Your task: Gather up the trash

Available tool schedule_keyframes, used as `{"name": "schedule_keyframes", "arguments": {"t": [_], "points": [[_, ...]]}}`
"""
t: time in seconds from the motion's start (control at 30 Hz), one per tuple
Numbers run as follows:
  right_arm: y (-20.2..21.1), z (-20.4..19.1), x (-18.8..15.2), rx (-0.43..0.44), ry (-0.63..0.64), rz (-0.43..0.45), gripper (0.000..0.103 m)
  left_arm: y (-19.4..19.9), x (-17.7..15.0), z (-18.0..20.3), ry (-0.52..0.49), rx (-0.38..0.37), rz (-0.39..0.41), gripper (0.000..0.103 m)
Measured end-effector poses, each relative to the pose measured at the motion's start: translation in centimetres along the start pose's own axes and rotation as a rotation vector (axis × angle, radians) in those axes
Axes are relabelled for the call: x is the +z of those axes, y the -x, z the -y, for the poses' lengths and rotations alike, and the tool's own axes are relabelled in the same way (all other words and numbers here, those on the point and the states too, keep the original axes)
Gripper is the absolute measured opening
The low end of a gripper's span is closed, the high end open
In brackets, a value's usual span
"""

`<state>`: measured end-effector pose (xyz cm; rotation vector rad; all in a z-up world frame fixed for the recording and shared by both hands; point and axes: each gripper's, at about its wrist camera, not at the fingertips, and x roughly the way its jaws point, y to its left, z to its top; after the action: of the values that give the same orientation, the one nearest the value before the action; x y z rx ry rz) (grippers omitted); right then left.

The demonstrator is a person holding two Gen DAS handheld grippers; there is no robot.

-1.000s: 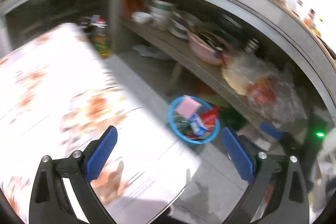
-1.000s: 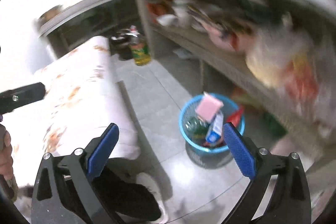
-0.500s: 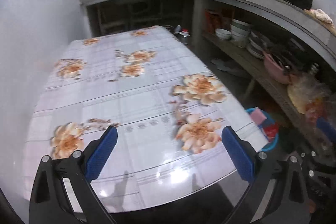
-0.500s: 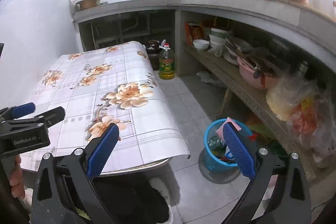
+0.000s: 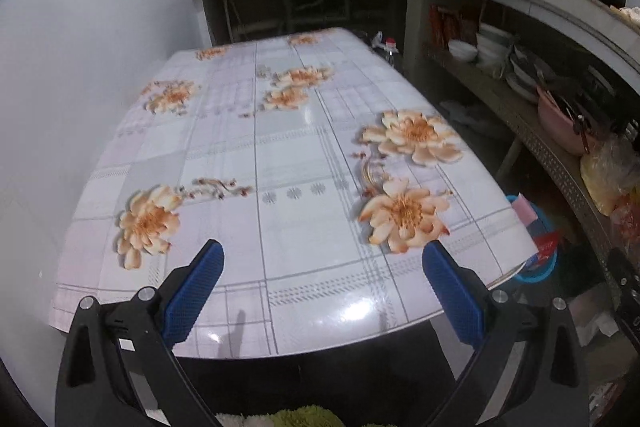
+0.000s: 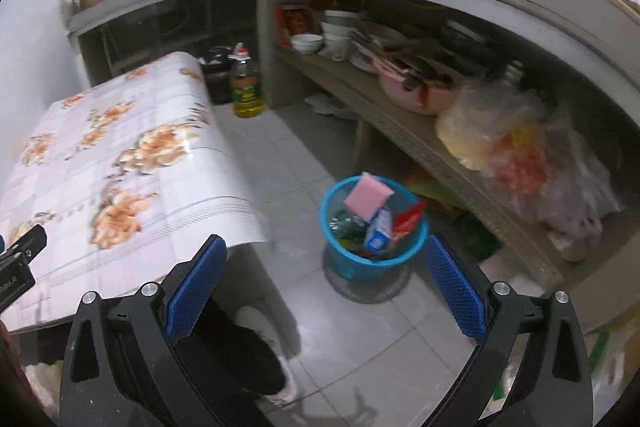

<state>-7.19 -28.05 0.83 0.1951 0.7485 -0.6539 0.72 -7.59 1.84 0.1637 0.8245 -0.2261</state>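
Blue trash basket (image 6: 372,251) on the tiled floor, filled with discarded packaging

The basket holds a pink packet (image 6: 368,195), a blue-white carton (image 6: 378,233) and a red wrapper (image 6: 408,217); it stands just beside the floral-cloth table (image 6: 120,163), under the counter shelf (image 6: 420,139). A yellow oil bottle (image 6: 245,87) stands well beyond the basket. The right gripper (image 6: 322,281) hangs above the basket, jaws spread, empty. The left gripper (image 5: 322,287) hovers over the table's near edge, jaws spread, empty
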Motion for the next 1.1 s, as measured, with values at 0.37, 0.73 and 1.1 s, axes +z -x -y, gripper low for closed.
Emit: {"name": "schedule_keyframes", "arguments": {"t": [0.37, 0.73, 1.1], "points": [[-0.1, -0.2, 0.1, -0.013, 0.043, 0.020, 0.095, -0.2, -0.4, -1.2, 0.041, 0.052, -0.024, 0.097], [-0.1, -0.6, 0.0, 0.014, 0.054, 0.022, 0.095, -0.5, -0.3, -2.4, 0.099, 0.089, -0.041, 0.097], [-0.3, -0.9, 0.0, 0.017, 0.061, 0.015, 0.095, -0.9, -0.4, -2.3, 0.098, 0.085, -0.059, 0.097]]}}
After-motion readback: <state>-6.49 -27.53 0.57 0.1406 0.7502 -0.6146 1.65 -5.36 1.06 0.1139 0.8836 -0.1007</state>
